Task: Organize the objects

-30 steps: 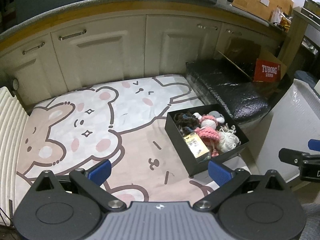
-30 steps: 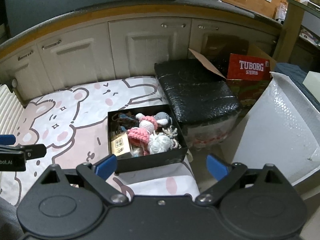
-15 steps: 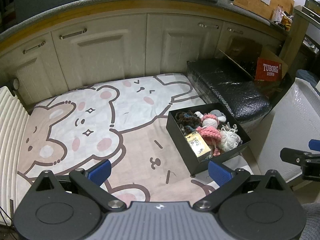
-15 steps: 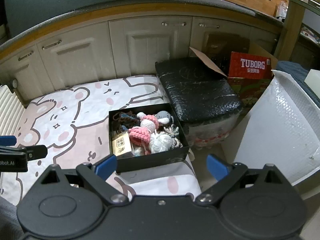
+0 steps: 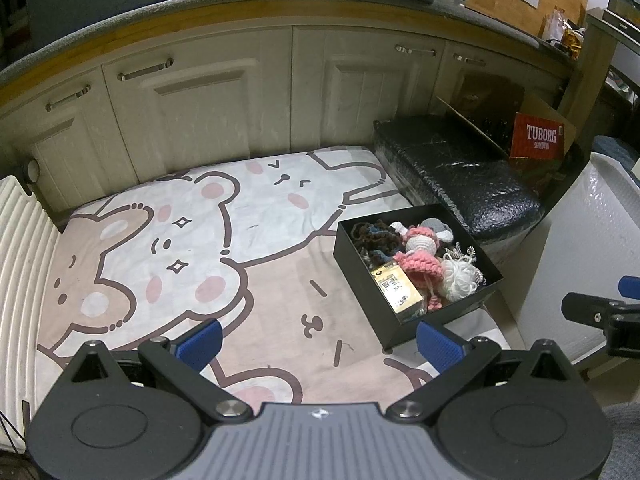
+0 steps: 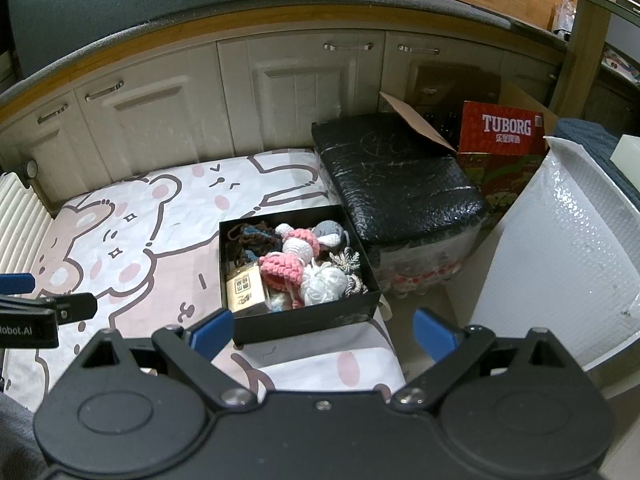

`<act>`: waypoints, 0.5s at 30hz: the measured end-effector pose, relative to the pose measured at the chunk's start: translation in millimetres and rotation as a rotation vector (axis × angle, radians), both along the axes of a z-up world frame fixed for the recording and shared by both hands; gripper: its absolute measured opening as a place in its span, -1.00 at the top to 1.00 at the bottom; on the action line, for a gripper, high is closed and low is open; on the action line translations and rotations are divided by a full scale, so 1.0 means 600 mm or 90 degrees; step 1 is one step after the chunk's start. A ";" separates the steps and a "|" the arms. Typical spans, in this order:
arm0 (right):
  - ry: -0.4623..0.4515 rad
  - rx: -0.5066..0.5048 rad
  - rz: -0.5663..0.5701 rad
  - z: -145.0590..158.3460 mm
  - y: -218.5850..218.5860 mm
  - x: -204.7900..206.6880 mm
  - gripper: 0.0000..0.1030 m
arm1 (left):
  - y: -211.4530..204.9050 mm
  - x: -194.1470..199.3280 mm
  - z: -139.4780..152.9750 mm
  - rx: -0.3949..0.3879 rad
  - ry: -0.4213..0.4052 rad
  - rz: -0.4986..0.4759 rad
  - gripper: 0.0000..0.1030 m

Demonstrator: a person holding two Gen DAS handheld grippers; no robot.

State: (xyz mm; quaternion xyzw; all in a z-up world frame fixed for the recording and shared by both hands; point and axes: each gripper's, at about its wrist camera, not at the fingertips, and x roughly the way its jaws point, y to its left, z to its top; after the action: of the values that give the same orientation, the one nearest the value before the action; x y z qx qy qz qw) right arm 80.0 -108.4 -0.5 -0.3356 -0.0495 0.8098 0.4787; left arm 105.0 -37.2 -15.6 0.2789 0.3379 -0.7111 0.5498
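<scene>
Toys (image 6: 298,258) and card box (image 6: 245,291) piled in black box (image 6: 304,320) on mat (image 5: 180,240), just ahead of right gripper (image 6: 323,330), ahead-right of left gripper (image 5: 319,340). Mat otherwise bare: fits objects packed away, or awaiting unpacking. Both jaws wide apart, empty, hovering level over near mat edge.

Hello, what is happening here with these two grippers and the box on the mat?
A person holds the left gripper and the right gripper, both open and empty, above a cartoon bear mat. On the mat's right side stands a black box holding crocheted toys, yarn and a small beige carton. Neither gripper touches anything.
</scene>
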 end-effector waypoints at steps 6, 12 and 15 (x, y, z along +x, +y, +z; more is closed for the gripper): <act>0.000 0.000 0.000 0.000 0.000 0.000 -0.90 | 0.001 0.001 0.000 0.001 0.002 -0.013 -0.98; 0.002 -0.001 0.001 -0.002 0.001 0.002 -0.89 | 0.001 -0.001 0.000 0.001 -0.001 -0.028 -0.98; 0.002 -0.001 0.001 -0.002 0.001 0.003 -0.90 | 0.000 -0.001 -0.001 0.002 -0.003 -0.033 -0.98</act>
State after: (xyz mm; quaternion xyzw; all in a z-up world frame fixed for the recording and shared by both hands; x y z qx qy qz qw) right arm 81.8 -108.1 -1.8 -0.3350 -0.0483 0.8106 0.4780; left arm 104.2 -36.9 -16.0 0.2900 0.3301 -0.7241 0.5316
